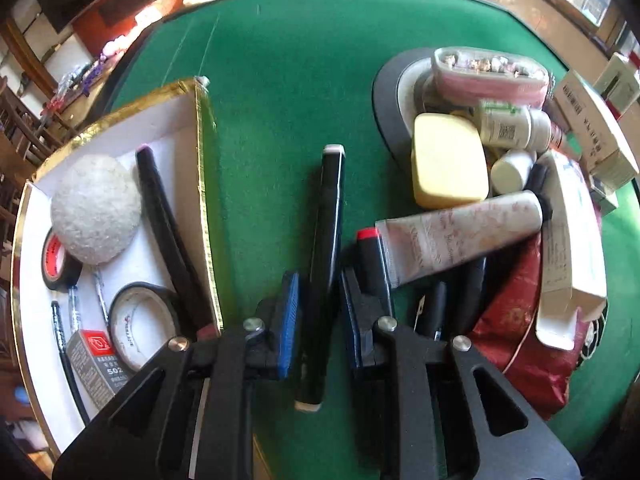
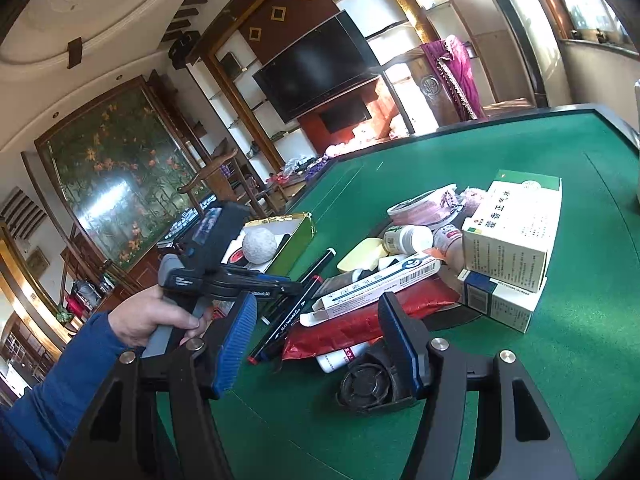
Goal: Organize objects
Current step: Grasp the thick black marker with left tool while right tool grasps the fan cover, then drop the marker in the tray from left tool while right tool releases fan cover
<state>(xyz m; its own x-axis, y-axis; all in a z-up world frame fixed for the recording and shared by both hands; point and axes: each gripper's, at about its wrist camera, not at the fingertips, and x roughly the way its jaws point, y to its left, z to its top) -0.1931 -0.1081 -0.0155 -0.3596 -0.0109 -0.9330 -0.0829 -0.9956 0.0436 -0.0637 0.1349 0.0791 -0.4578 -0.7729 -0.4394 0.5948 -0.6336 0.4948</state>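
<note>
A green felt table (image 1: 288,80) fills the view. At its left sits a gold-edged box (image 1: 202,184) already holding tape rolls, a pale ball and a black stick. At right lies a heap of boxes, bottles and tubes. Between them, your left gripper (image 1: 320,304) points steeply down over a black pen (image 1: 326,240) lying on the felt; the pen sits between the nearly closed pads, though contact is unclear. Your right gripper (image 2: 316,340) hovers apart and empty. You appear to be picking up the pen; next, squeeze firmly, lift, and carry it to the box.
</note>
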